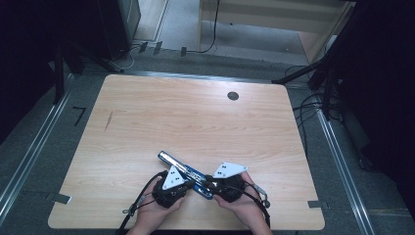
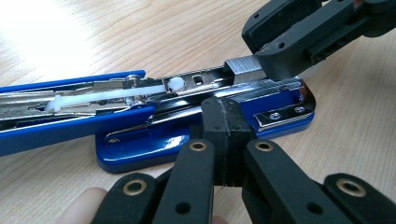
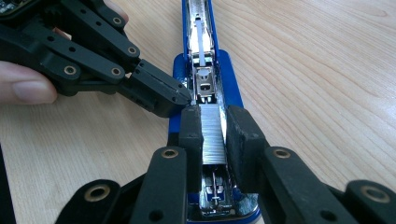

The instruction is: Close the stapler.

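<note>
No brand, label or legible writing is seen on the blue stapler (image 1: 185,174), which lies opened out flat on the wooden table (image 1: 195,122) near its front edge, between the two hand-held grippers; its blue top arm (image 2: 70,126) extends away from the base (image 2: 140,149) and the metal magazine channel (image 3: 203,84) is exposed, with a white pusher (image 2: 175,84) visible in it; the right gripper (image 3: 214,135) is closed on a strip of staples (image 3: 213,135), one jaw on each side, holding the strip over the rear part of the stapler's channel; in the left gripper view the same strip (image 2: 243,70) sits at the end of the channel under the right gripper's jaws; the left gripper (image 2: 224,135) has its jaws pressed together, touching the stapler's side at the base edge; whether anything is pinched between them cannot be told; a dark round grommet (image 1: 233,96) is set in the table well beyond the stapler; cables (image 1: 313,105) lie on the floor further off; nothing obstructs the stapler apart from the grippers themselves.
</note>
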{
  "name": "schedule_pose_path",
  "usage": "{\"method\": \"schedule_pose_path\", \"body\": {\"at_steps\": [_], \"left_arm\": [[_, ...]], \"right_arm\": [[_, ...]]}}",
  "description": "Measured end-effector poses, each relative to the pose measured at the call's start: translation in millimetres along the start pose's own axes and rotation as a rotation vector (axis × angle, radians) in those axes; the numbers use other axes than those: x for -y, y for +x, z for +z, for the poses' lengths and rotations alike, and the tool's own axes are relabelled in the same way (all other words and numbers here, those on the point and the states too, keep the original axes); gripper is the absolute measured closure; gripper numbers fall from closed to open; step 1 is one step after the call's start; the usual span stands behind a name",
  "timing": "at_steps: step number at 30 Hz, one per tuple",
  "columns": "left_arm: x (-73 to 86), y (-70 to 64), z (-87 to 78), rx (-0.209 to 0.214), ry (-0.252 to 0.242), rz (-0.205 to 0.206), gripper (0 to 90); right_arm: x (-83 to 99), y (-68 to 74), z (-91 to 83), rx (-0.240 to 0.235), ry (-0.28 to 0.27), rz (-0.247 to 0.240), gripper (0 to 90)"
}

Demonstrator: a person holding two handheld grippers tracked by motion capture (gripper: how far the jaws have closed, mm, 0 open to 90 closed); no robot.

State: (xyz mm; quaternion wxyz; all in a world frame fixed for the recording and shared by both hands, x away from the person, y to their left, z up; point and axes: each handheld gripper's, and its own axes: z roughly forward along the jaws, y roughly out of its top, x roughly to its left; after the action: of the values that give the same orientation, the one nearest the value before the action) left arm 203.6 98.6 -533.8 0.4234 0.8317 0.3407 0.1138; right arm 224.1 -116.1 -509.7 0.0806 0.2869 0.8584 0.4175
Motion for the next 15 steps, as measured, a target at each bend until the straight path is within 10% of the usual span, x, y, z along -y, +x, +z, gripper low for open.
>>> {"method": "schedule_pose_path", "body": {"at_steps": [15], "left_arm": [[0.0,-0.1,0.1,-0.001,-0.001,0.0,90.0]], "right_arm": [[-0.4,-1.4,3.2,-0.013,-0.015,0.032,78.7]]}}
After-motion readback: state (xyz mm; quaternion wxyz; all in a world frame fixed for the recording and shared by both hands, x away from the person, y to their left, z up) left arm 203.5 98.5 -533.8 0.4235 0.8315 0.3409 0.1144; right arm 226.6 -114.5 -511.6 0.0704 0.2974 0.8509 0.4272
